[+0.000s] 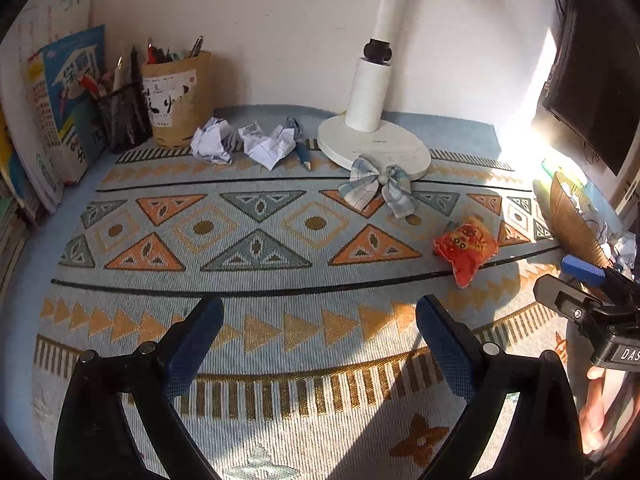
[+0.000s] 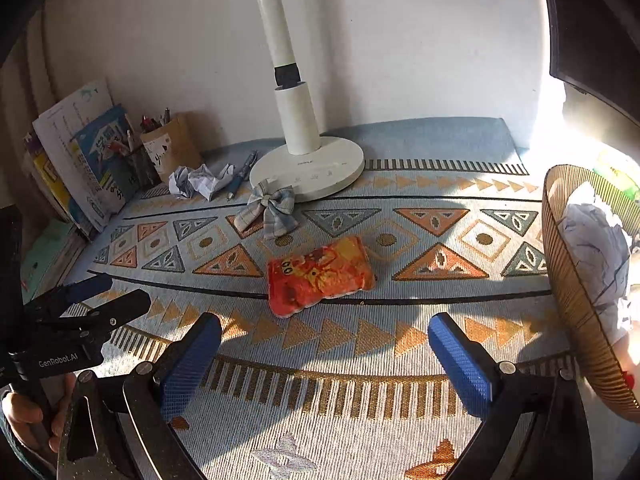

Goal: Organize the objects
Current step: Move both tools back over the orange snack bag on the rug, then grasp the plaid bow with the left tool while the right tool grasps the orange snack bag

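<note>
Both tools, left tool (image 1: 320, 344) and right tool (image 2: 324, 360), are held released above the patterned bench (image 2: 400, 400), nothing between their fingers. The red snack packet (image 2: 320, 274) lies mid-bench; crumpled paper (image 2: 592, 240) fills the wicker basket (image 2: 568, 312).

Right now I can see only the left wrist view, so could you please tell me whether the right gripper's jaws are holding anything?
Observer: No. The right gripper has its jaws wide apart, with only the tablecloth between them.
Operator: Thank you. What lies ahead of it?
Observer: The orange snack packet lies flat on the cloth just beyond the jaws, not touching them.
Operator: And is the woven basket at the right edge empty?
Observer: No, it holds crumpled paper.
</note>
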Tool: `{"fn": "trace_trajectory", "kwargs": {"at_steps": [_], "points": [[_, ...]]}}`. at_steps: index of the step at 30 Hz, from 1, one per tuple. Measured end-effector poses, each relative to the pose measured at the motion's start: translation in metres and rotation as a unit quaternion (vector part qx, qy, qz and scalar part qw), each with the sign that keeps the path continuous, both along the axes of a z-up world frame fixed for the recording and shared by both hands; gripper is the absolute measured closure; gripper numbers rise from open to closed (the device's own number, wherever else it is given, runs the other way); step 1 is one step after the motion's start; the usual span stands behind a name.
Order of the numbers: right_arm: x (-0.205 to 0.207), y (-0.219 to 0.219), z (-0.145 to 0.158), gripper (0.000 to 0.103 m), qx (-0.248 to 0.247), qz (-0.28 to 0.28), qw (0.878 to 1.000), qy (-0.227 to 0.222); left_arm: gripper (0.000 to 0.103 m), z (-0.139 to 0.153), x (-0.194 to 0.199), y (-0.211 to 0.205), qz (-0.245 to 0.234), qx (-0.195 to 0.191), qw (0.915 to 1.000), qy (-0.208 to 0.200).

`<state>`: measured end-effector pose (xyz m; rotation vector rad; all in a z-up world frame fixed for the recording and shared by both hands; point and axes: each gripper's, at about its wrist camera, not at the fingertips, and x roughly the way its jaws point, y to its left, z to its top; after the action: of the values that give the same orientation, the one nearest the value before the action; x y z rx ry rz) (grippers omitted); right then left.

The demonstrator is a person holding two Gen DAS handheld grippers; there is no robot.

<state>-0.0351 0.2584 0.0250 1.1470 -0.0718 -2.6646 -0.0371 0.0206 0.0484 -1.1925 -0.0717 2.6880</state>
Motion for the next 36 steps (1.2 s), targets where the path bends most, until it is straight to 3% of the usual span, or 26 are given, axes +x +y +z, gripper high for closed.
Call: {"fn": "trace_trajectory", "kwargs": {"at_steps": [3, 7, 8, 9, 11, 14, 15, 18, 20, 21, 26, 29, 32, 33, 36], "points": [[-0.027, 0.005, 0.003, 0.0, -0.007, 0.005, 0.999, -0.046, 0.005, 0.022, -0.038, 0.005, -0.002, 0.034, 0.9994, 0.004], [-0.054, 0.003, -0.035, 0.0, -0.058, -0.008, 0.992, -0.115, 0.005, 0.007, -0.09, 0.048, -0.044, -0.055, 0.9974, 0.019], [-0.056, -0.003, -0.044, 0.0, -0.065, -0.006, 0.99, -0.126, 0.005, -0.002, -0.1, 0.057, -0.055, -0.06, 0.9965, 0.016], [-0.058, -0.009, -0.051, 0.0, -0.064, -0.008, 0.989, -0.131, 0.005, -0.01, -0.11, 0.063, -0.067, -0.054, 0.9963, 0.007], [-0.057, -0.025, -0.048, 0.0, -0.026, -0.017, 0.995, -0.091, 0.005, -0.024, -0.128, 0.071, -0.071, -0.035, 0.9968, -0.011], [-0.068, -0.041, -0.053, 0.0, -0.035, -0.013, 0.994, -0.098, 0.008, -0.038, -0.147, 0.08, -0.07, -0.023, 0.9969, -0.029], [-0.069, -0.044, -0.052, 0.0, -0.027, -0.026, 0.996, -0.086, 0.015, -0.04, -0.15, 0.081, -0.073, -0.016, 0.9967, -0.034], [-0.072, -0.046, -0.053, 0.007, -0.01, -0.033, 0.996, -0.077, 0.036, -0.044, -0.15, 0.082, -0.074, -0.012, 0.9962, -0.043], [-0.071, -0.045, -0.052, 0.029, 0.015, -0.042, 0.997, -0.071, 0.044, -0.042, -0.148, 0.079, -0.082, 0.005, 0.9956, -0.044], [-0.07, -0.042, -0.051, 0.03, 0.011, -0.04, 0.997, -0.068, 0.051, -0.042, -0.148, 0.078, -0.082, 0.008, 0.9956, -0.044], [-0.054, -0.025, -0.046, 0.068, -0.008, 0.01, 0.998, -0.068, 0.056, -0.038, -0.135, 0.076, -0.098, 0.01, 0.9946, -0.034], [-0.023, -0.02, -0.045, 0.071, 0.052, 0.05, 0.996, -0.054, 0.056, -0.034, -0.121, 0.073, -0.113, 0.01, 0.9926, -0.044], [0.002, -0.002, -0.048, 0.071, 0.12, 0.015, 0.992, -0.044, 0.056, -0.03, -0.1, 0.068, -0.12, 0.004, 0.9911, -0.057], [0.005, 0.008, -0.047, 0.071, 0.118, -0.009, 0.992, -0.051, 0.056, -0.029, -0.091, 0.065, -0.12, 0.002, 0.9911, -0.057], [0.002, 0.026, -0.038, 0.066, 0.014, -0.018, 0.997, -0.075, 0.056, -0.028, -0.069, 0.048, -0.097, 0.01, 0.9931, -0.064]]}}
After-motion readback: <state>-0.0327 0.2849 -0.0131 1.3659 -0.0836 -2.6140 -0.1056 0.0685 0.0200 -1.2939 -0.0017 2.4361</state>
